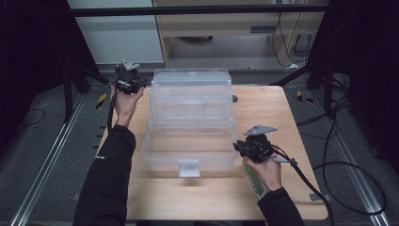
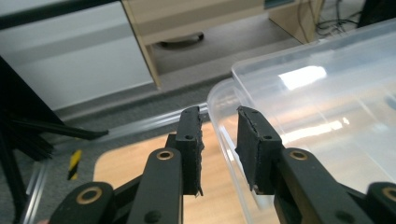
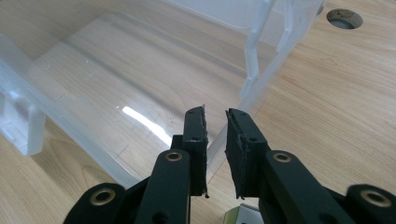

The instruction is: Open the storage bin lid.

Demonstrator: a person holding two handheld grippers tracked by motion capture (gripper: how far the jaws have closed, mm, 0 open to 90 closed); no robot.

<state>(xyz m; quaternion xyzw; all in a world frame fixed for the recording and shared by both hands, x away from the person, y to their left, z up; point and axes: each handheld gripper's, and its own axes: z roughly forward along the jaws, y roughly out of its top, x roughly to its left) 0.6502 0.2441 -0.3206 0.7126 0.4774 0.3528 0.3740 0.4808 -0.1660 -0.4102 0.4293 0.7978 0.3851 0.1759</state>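
On the wooden table point(image 1: 301, 141): one clear plastic storage box point(image 1: 188, 146), lid point(image 1: 190, 92) swung up and standing at its far side, one white latch tab point(image 1: 189, 167) on its near wall. One round hole point(image 3: 344, 17) in the tabletop, just right of the box. One green-and-white flat object point(image 1: 253, 179) lying under the right hand, near right of the box; too little shown to name it. Two grippers, one in each hand, each with a trailing black cable.

Left gripper point(image 1: 126, 80) at the far left corner of the table, beside the left edge of the raised lid. Seen in its own view as left gripper point(image 2: 219, 140): jaws parted by a modest gap, with the curved rim of the lid's corner running between them. Pads not plainly pressing on the plastic; the rim lies close to the right-hand pad, contact impossible to settle. Nothing lifted.

Right gripper point(image 1: 251, 143) at the near right corner of the box, just beside its right wall. Seen in its own view as right gripper point(image 3: 215, 140): jaws drawn close, only a narrow gap left, with the thin edge of the box's clear wall running into that gap. Grip on the wall looks likely, yet pad contact not sharp enough to be certain.

Box resting flat on the table, centred, between the two hands.
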